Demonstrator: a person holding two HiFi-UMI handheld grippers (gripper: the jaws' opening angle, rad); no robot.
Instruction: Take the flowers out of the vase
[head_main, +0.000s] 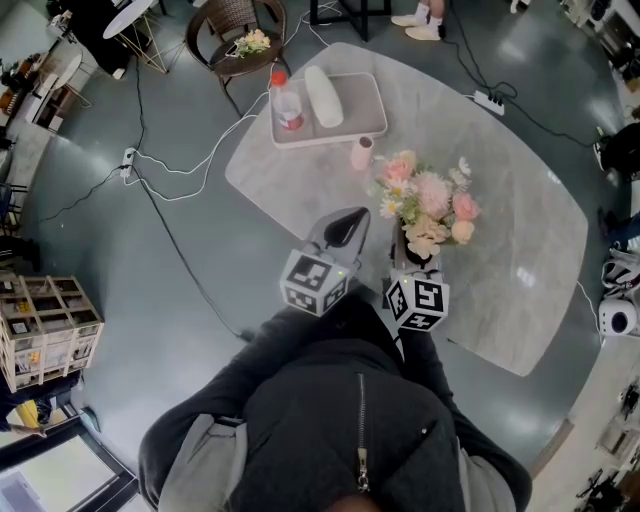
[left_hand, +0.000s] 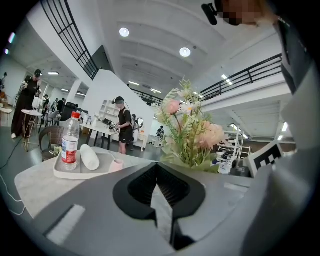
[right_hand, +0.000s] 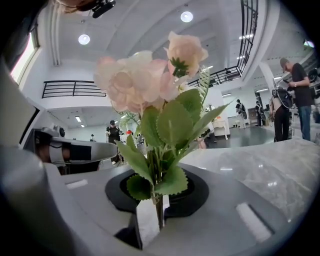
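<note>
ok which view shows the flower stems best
The right gripper view: the flower stems stand close up between the jaws of the right gripper. The head view shows only the blooms from above, stems hidden beneath. The left gripper view shows blooms and leaves beyond its jaws, the lower stems cut off.

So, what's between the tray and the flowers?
A small pink cup stands on the table between tray and flowers, seen in the head view.
</note>
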